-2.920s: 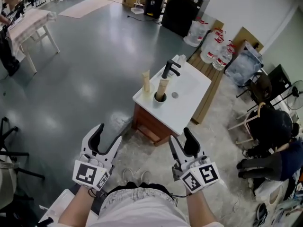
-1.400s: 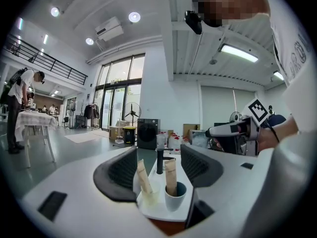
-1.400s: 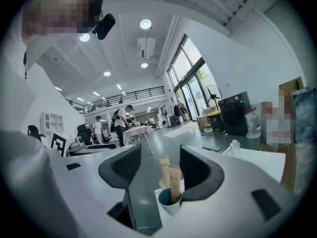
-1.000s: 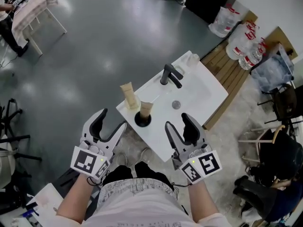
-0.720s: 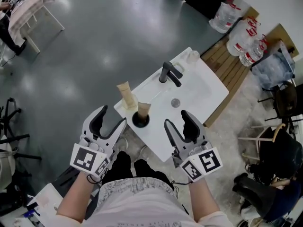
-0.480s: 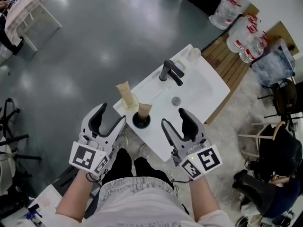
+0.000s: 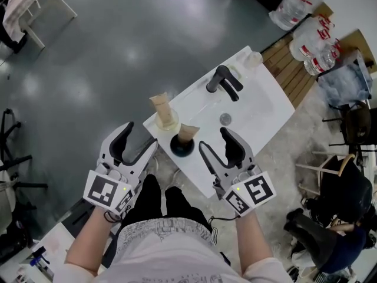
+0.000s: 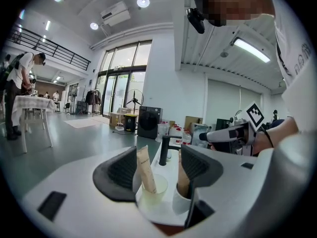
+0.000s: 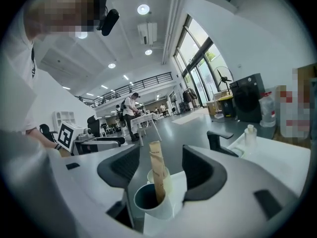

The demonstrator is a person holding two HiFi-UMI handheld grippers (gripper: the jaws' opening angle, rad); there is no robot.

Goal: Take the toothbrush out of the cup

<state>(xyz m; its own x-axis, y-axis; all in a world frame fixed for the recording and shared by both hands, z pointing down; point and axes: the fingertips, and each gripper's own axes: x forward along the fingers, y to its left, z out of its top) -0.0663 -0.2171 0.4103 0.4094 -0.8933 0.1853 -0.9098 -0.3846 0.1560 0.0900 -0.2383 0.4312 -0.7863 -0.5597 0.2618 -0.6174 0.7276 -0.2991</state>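
A white cup point(image 7: 182, 147) with a dark inside stands at the near corner of the white sink top point(image 7: 259, 119). A beige toothbrush point(image 7: 188, 132) sticks up out of it. In the right gripper view the cup point(image 9: 151, 201) and toothbrush point(image 9: 157, 172) lie just ahead of my jaws. My right gripper point(image 7: 215, 139) is open, its jaws have just been opening, and nothing is between them. My left gripper point(image 7: 140, 137) is open and empty, left of the cup. The left gripper view shows the cup point(image 8: 182, 201) just ahead of the right jaw.
A clear cup point(image 7: 165, 119) with a beige tube point(image 7: 161, 105) stands right behind the white cup. A black faucet point(image 7: 224, 83) rises at the basin, and a small bottle point(image 7: 253, 58) sits at the far corner. Water jugs point(image 7: 315, 28) and chairs crowd the right side.
The sink top and cup have come closer to both grippers. The cup now lies between the two grippers' fingertips. Both grippers have sunk a little.
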